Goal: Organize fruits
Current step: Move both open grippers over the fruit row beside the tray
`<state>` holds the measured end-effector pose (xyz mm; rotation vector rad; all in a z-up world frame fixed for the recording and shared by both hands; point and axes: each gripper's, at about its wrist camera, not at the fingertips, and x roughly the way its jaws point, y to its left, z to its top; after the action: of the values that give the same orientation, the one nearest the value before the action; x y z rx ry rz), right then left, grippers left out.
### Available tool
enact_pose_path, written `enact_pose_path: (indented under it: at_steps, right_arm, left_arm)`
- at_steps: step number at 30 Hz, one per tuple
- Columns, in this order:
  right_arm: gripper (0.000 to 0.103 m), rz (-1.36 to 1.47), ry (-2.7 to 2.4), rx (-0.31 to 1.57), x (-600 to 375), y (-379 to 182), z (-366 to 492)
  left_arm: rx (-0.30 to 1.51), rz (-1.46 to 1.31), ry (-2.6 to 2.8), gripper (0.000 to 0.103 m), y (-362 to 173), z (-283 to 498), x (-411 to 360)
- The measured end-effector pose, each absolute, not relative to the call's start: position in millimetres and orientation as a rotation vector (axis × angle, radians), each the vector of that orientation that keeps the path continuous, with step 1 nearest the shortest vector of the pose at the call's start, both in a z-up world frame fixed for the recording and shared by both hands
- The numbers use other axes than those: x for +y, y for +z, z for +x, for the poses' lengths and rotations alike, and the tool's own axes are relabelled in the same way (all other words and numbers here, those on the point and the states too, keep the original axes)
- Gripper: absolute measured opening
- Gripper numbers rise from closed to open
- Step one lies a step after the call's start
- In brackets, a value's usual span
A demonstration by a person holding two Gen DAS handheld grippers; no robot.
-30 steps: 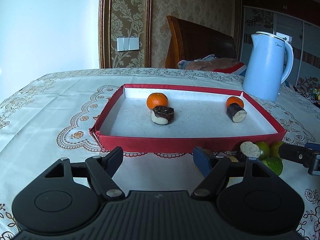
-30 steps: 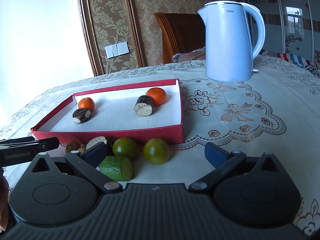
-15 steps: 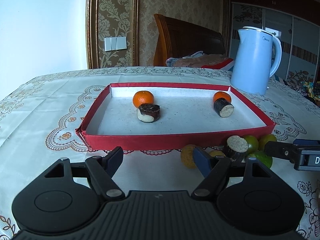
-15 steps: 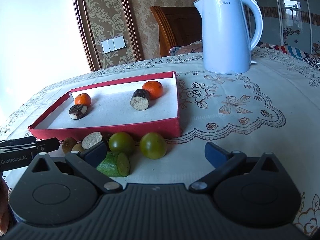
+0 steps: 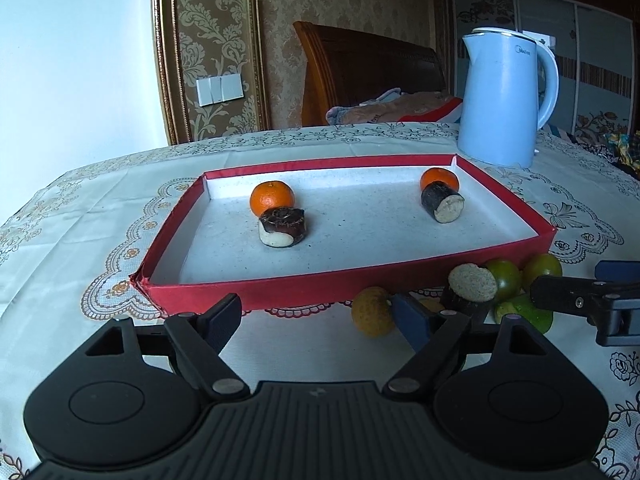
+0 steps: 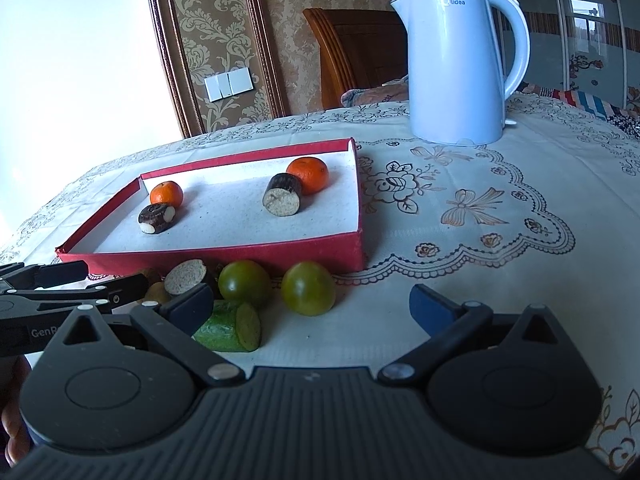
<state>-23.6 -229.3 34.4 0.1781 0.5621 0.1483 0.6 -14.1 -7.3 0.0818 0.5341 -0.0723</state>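
Left tongs (image 5: 316,316): jaws apart, have just been opening wider, nothing between the pads. They hang low over the bench (image 5: 80,232), which wears a cream embroidered cloth.

Directly ahead of the left tongs: red tray (image 5: 304,290), white floor. In it, four pieces in two pairs. Ahead and slightly left, an orange (image 5: 272,199) with a dark cut chunk (image 5: 283,226) touching its near side. Ahead and right, a second orange (image 5: 439,179) with another dark cut chunk (image 5: 442,202) against it, pale cut face toward the camera.

Loose fruit on the bench, outside the tray's near wall, beside the left tongs' right finger: a yellowish round fruit (image 5: 373,311) just past that blue fingertip, a third dark chunk (image 5: 471,286) with pale face up, then two round green fruits (image 5: 505,280) and a green cut piece (image 5: 524,312), partly hidden.

Right tongs (image 6: 312,306): jaws wide apart, clamped on nothing. The green cut piece lies on its side just ahead of their left finger; the two round green fruits sit ahead between the fingers, close to the tray wall. The dark chunk and the yellowish fruit are off to their left, beside the left tongs' fingers reaching in from that edge.

Pale blue kettle (image 6: 456,64) stands well beyond the right tongs, past the tray's right end. Wooden chair (image 5: 372,72) behind the bench.
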Motion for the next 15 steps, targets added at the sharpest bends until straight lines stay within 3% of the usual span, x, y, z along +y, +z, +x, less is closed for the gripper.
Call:
enact_pose_path:
  at_steps: [8, 15]
  right_arm:
    - [0.103, 0.188, 0.151, 0.565, -231, 34, -23]
    - [0.103, 0.184, 0.153, 0.572, -231, 33, -22]
  left_arm:
    - [0.509, -0.024, 0.011, 0.082, 1, -17, 14]
    - [0.531, 0.019, -0.033, 0.082, 1, -10, -5]
